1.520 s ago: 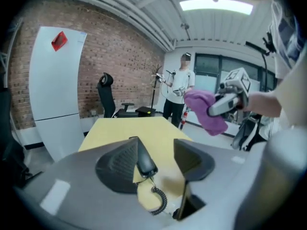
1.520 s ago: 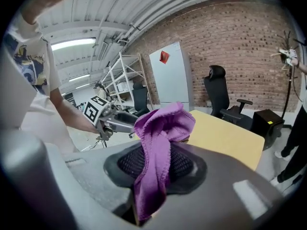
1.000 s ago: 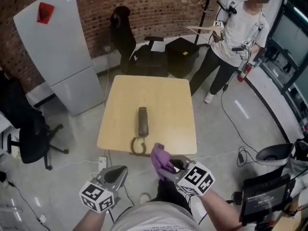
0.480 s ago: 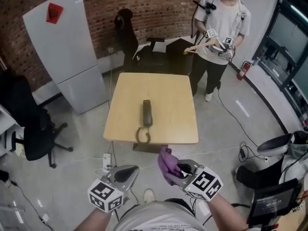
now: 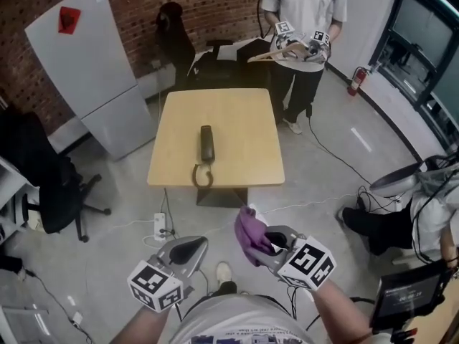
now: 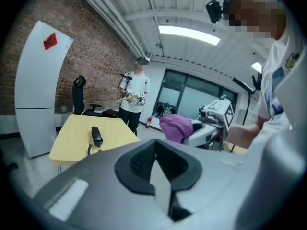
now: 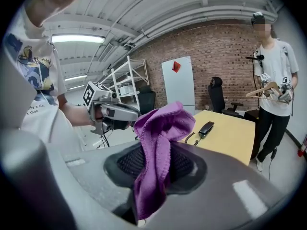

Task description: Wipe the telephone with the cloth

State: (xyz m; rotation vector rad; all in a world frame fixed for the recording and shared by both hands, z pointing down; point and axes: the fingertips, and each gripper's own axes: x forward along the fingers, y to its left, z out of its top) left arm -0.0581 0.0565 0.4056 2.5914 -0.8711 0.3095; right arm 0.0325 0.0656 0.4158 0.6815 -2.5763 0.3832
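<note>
A dark telephone handset [image 5: 206, 144] with a coiled cord lies on the square yellow table [image 5: 244, 156]; it also shows far off as the telephone [image 6: 97, 135] and the telephone [image 7: 206, 127]. My right gripper [image 5: 267, 244] is shut on a purple cloth [image 5: 250, 235], which bunches up between its jaws as the cloth [image 7: 158, 147]. My left gripper [image 5: 188, 249] is shut with nothing in it, its jaws [image 6: 156, 176] pressed together. Both grippers hang over the floor well short of the table's near edge, apart from the telephone.
A person [image 5: 301, 13] holding a wooden hanger stands beyond the table's far right corner. A white refrigerator [image 5: 79, 70] stands at the left, black office chairs [image 5: 43, 192] at left and back. Cables and a power strip [image 5: 159, 228] lie on the floor by the table.
The view has pulled back: the table and telephone now lie farther from both grippers. The standing person has shifted left behind the table. Both grippers keep their grip states.
</note>
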